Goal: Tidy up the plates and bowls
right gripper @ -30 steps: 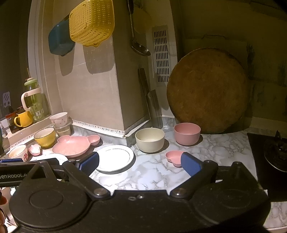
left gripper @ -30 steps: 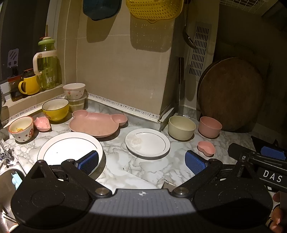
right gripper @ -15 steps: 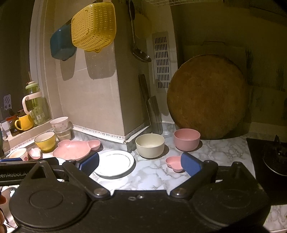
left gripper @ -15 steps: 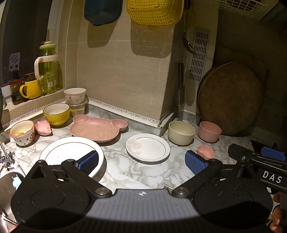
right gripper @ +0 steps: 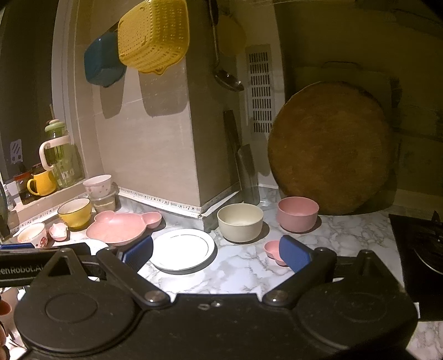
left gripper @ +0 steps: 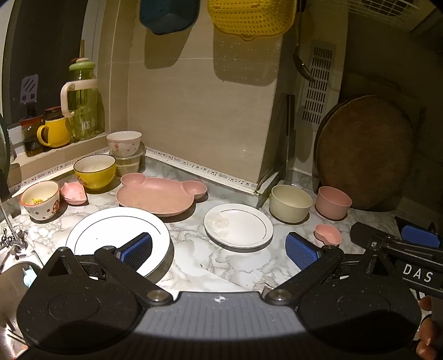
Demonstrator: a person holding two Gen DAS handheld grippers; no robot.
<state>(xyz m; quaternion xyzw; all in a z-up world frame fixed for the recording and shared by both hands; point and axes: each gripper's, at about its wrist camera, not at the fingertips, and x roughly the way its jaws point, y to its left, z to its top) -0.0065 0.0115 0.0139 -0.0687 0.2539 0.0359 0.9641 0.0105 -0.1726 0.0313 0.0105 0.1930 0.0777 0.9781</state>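
Note:
On the marble counter lie a large white plate [left gripper: 110, 232], a small white plate [left gripper: 241, 227] [right gripper: 184, 250], a pink bear-shaped plate [left gripper: 157, 193] [right gripper: 116, 227], a cream bowl [left gripper: 290, 203] [right gripper: 240, 221], a pink bowl [left gripper: 332, 202] [right gripper: 297, 213] and a small pink dish [left gripper: 328, 234] [right gripper: 272, 249]. At the left stand a yellow bowl [left gripper: 94, 169], a patterned cup [left gripper: 41, 196] and a white bowl [left gripper: 124, 142] on a container. My left gripper [left gripper: 218, 249] is open and empty above the counter's front. My right gripper [right gripper: 216, 253] is open and empty, near the small plate.
A round wooden board [right gripper: 329, 149] leans on the back wall. A stove [right gripper: 423, 243] is at the right, a sink [left gripper: 11, 274] at the left. A yellow basket [left gripper: 249, 16] and a ladle [right gripper: 224, 74] hang above. A yellow mug [left gripper: 54, 131] and a green bottle [left gripper: 83, 105] stand on the ledge.
Both grippers have risen and drawn back slightly, so the dishes sit lower in both views. Both stay open and nothing on the counter has moved.

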